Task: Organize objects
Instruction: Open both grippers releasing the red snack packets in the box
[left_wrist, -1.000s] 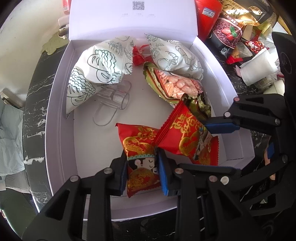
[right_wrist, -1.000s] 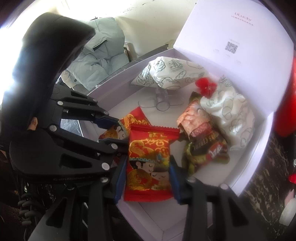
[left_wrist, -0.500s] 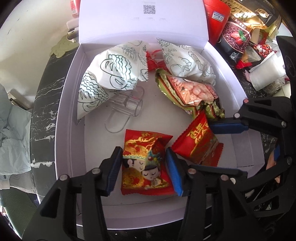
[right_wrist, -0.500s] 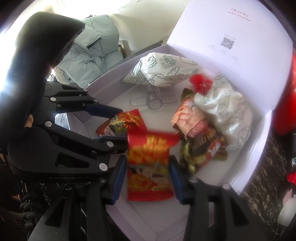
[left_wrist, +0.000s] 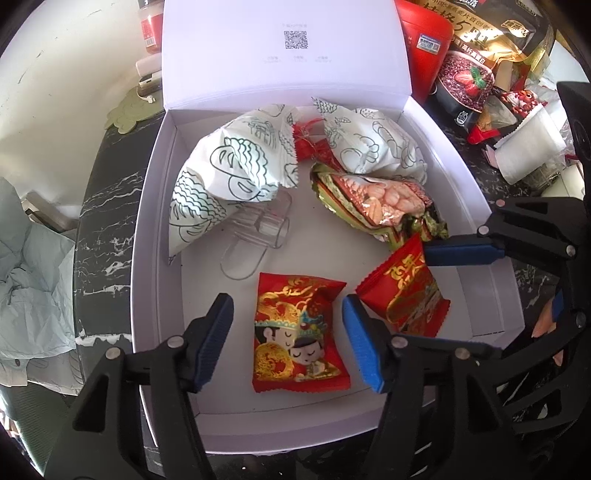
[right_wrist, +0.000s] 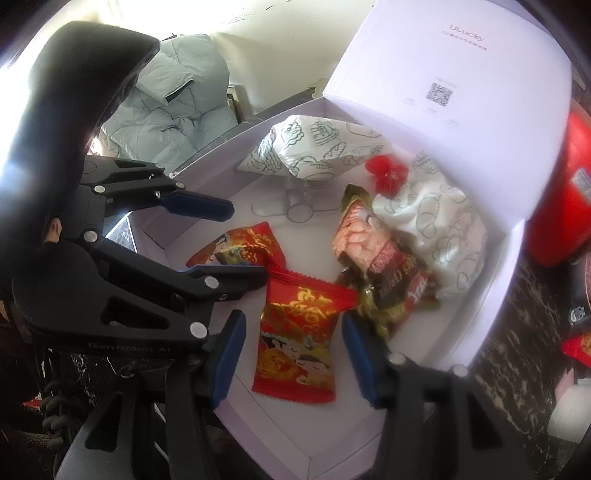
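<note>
A white open box (left_wrist: 147, 229) holds two red snack packets, two white patterned bags, a shiny crumpled wrapper and a clear plastic piece. My left gripper (left_wrist: 288, 339) is open, its jaws either side of a red packet (left_wrist: 299, 332) lying flat on the box floor. My right gripper (right_wrist: 291, 354) is open around the other red packet (right_wrist: 299, 343), which lies loose on the floor. The right gripper shows in the left wrist view (left_wrist: 461, 254), the left one in the right wrist view (right_wrist: 207, 236).
White patterned bags (left_wrist: 229, 173) (left_wrist: 373, 144), a foil wrapper (left_wrist: 373, 203) and a clear plastic piece (left_wrist: 258, 229) fill the box's far half. The raised lid (left_wrist: 284, 48) stands behind. Snack bags (left_wrist: 480, 48) and a red container (left_wrist: 424, 51) crowd the dark marble counter (left_wrist: 107, 206).
Both grippers opened and let go of their red packets, which now lie on the box floor. Both grippers drew back slightly.
</note>
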